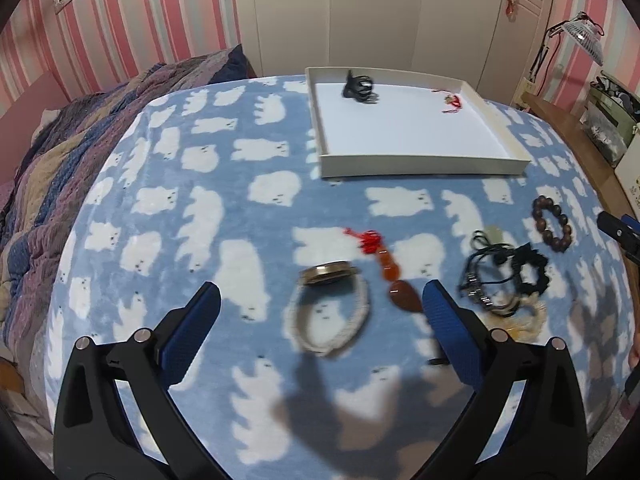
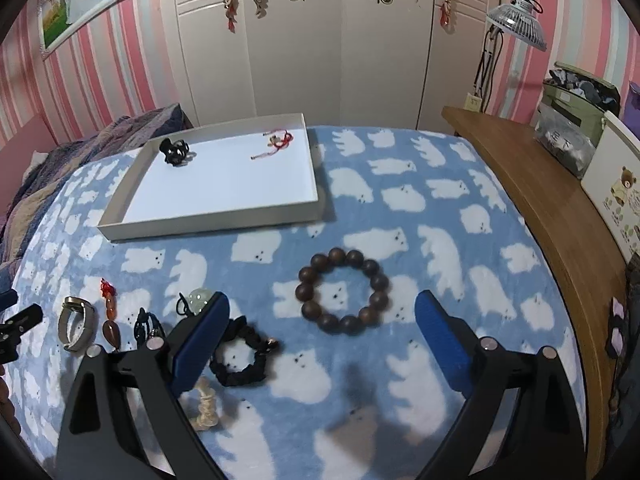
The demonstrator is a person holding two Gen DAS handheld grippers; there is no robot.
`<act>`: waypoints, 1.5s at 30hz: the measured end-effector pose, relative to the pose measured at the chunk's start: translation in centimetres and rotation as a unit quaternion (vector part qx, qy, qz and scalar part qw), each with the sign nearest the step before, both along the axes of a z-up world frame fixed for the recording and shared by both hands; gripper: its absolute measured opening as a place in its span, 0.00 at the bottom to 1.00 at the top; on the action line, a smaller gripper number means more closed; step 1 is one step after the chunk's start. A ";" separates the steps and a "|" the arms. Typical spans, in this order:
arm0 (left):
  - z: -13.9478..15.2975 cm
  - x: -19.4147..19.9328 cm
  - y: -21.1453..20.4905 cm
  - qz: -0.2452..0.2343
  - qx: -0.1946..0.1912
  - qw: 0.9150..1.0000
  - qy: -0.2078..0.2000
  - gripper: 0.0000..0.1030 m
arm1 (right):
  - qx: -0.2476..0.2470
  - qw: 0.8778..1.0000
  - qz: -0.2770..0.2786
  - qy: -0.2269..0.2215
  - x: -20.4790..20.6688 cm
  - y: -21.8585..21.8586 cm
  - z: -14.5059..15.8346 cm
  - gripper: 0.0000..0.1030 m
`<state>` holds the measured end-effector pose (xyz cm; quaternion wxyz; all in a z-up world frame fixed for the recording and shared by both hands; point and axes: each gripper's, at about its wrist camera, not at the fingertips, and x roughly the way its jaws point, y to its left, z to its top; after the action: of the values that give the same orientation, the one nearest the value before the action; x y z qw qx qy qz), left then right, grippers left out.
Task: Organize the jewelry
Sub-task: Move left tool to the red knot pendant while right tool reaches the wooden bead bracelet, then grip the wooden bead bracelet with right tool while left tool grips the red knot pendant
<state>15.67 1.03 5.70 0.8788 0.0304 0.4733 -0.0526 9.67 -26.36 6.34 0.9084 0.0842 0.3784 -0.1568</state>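
A white tray (image 1: pixel 420 166) lies far on the blue blanket and holds a black hair claw (image 1: pixel 359 88) and a red cord charm (image 1: pixel 452 102). My left gripper (image 1: pixel 322 300) hovers open over a watch with a pale band (image 1: pixel 332 308); an orange pendant with a red knot (image 1: pixel 394 276) lies beside it. Right of that lies a tangle of black cords and a metal watch (image 1: pixel 490 280), a black scrunchie (image 1: pixel 530 270) and a brown bead bracelet (image 1: pixel 554 222). My right gripper (image 2: pixel 322 314) stands open around the bead bracelet (image 2: pixel 342 292), above the blanket.
A rumpled striped quilt (image 1: pixel 80 152) is heaped at the left. A wooden shelf (image 2: pixel 540 208) runs along the right with bags and a picture card. A cream scrunchie (image 2: pixel 206 404) lies near my right gripper's left finger. Wardrobe doors stand behind the bed.
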 end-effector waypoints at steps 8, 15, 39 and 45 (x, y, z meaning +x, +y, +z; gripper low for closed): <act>-0.4 0.8 2.0 -0.020 -0.020 0.999 0.027 0.97 | -0.006 1.000 -0.011 0.024 0.8 1.4 0.6 0.90; 0.3 1.9 0.6 -0.029 -0.043 0.998 0.040 0.97 | -0.005 0.999 0.002 0.038 2.6 1.3 1.4 0.90; -5.4 8.5 -7.7 -0.028 -0.023 0.991 0.127 0.71 | 0.034 0.993 0.034 0.107 6.9 -4.6 -4.3 0.63; -6.9 9.7 -7.9 -0.017 -0.011 0.990 0.140 0.71 | 0.048 0.989 0.042 0.131 8.0 -4.5 -6.1 0.55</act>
<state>25.32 -6.82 -1.18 0.8030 0.0213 0.5907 -0.0762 17.70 -30.84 0.26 0.8518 0.0902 0.5043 -0.1096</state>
